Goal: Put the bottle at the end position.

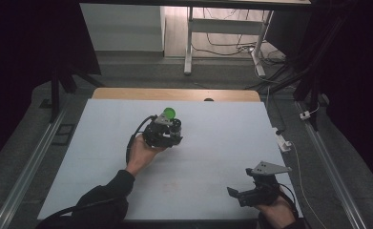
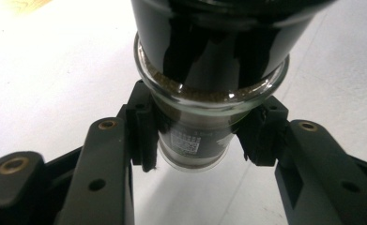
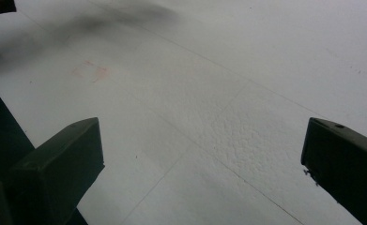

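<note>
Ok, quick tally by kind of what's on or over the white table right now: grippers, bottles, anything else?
Hand-held grippers: 2, left shut on the bottle, right open above bare table.
Bottles: 1, dark glass with a green cap, held by its neck.
Other loose items: 0 that I can make out.
Total: 3

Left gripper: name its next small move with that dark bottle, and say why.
Probably lower the dark bottle gently to the white table before opening. The left gripper is shut on its narrow end, and in the high view the green cap sits raised above the surface. The right gripper is open and far off, so it cannot steady it.
</note>
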Demonstrator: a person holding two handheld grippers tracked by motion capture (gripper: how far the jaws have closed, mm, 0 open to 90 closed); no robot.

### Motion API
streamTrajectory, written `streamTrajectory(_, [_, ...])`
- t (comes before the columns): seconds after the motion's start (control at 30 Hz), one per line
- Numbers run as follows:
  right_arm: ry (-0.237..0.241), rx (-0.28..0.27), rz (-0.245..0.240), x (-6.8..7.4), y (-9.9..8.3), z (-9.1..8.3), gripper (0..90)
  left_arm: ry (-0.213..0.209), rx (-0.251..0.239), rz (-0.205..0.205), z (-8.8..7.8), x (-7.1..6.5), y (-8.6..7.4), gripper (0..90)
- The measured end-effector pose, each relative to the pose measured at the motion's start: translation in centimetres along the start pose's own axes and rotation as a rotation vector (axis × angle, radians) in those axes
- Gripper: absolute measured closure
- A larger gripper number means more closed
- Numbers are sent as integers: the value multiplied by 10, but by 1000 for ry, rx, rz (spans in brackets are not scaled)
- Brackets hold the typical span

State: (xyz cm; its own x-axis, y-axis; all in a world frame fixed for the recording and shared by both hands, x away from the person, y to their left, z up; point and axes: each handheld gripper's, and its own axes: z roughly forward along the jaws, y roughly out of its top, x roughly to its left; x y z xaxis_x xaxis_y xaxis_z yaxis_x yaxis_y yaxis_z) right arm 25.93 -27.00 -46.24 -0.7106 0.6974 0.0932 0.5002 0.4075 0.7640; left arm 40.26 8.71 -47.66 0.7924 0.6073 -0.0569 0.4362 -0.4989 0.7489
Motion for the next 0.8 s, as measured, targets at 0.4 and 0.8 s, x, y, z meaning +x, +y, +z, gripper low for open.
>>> streamTrajectory(0.4, [7,3,-4,0,0,0,0,14,1,-9,19,13,1,536])
streamTrajectory(0.8, [15,4,-8,0,0,0,0,20,18,-38,37,19,-8,536])
